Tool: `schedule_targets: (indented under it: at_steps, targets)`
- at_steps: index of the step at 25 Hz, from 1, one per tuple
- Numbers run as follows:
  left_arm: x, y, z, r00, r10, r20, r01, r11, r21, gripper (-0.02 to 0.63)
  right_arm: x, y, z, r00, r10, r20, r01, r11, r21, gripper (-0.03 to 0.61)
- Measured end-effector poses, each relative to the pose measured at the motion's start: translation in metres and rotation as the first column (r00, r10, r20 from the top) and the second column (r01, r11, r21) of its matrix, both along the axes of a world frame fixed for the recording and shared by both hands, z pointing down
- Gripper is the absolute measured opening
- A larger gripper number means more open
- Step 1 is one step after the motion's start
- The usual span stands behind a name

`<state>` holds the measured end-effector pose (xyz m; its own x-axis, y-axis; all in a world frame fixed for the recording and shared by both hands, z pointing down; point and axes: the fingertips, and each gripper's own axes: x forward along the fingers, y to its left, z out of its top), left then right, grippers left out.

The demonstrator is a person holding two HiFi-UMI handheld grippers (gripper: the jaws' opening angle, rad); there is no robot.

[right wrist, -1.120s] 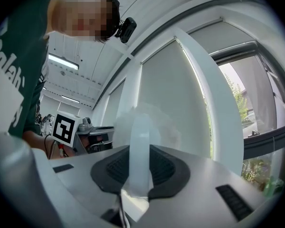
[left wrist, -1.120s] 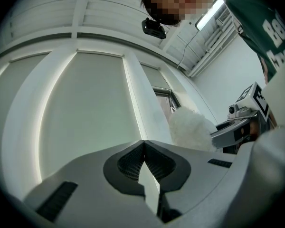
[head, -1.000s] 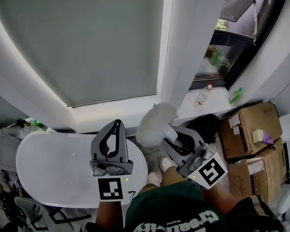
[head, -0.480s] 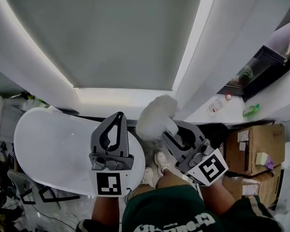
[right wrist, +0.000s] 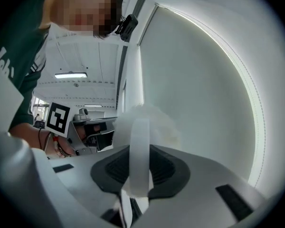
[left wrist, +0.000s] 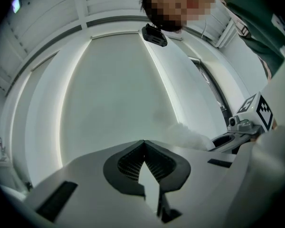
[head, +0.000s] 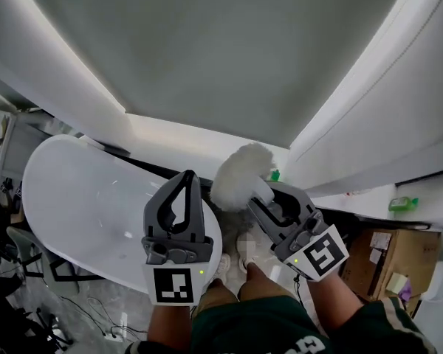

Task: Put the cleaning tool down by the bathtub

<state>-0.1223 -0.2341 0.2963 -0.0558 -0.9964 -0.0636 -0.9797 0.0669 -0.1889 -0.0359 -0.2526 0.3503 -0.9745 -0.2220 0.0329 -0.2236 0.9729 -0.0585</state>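
here, your right claw (head: 268, 202) grasps the cleaning tool (head: 240, 175) by its handle at frame centre; your left claw (head: 186, 180) is clenched empty, overlapping the bathtub (head: 81, 198).

Bathtub (head: 74, 198) lies at left, its right end under the left gripper (head: 187, 175). Right gripper (head: 264, 196) is beside it, duster (head: 238, 174) between its jaws. Boxes (head: 387, 253) stand far right, bottle (head: 403, 203) behind them.
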Motion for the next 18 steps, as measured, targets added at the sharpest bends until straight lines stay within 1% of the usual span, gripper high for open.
schedule_targets:
  at_steps: [3, 5, 8, 10, 12, 16, 18]
  targets:
    - [-0.005, -0.004, 0.020, 0.999, -0.040, 0.027, 0.041, 0.999, -0.031, 0.009, -0.004, -0.010, 0.023, 0.999, -0.035, -0.002, 0.034, 0.999, -0.020, 0.091]
    - [-0.014, -0.005, 0.035, 0.997, -0.066, 0.029, 0.068, 0.996, -0.050, 0.009, -0.012, -0.016, 0.038, 0.998, -0.054, -0.008, 0.054, 0.998, -0.031, 0.091]
    - [-0.029, -0.008, 0.055, 0.996, -0.088, 0.025, 0.089, 0.994, -0.066, 0.009, -0.025, -0.026, 0.064, 0.997, -0.067, -0.046, 0.065, 0.997, -0.052, 0.091]
    - [-0.033, -0.007, 0.071, 0.995, -0.093, 0.022, 0.095, 0.992, -0.086, 0.009, -0.027, -0.030, 0.083, 0.995, -0.063, -0.074, 0.057, 0.996, -0.071, 0.091]
    - [-0.039, -0.005, 0.088, 0.995, -0.103, 0.011, 0.104, 0.989, -0.103, 0.009, -0.030, -0.033, 0.103, 0.993, -0.053, -0.108, 0.044, 0.995, -0.085, 0.091]
    - [-0.051, -0.004, 0.114, 0.993, -0.115, -0.016, 0.112, 0.988, -0.110, 0.009, -0.045, -0.039, 0.140, 0.985, -0.048, -0.168, 0.032, 0.995, -0.100, 0.091]
    - [-0.054, -0.006, 0.126, 0.992, -0.117, -0.042, 0.112, 0.987, -0.113, 0.009, -0.052, -0.042, 0.158, 0.980, -0.051, -0.194, 0.030, 0.994, -0.107, 0.091]
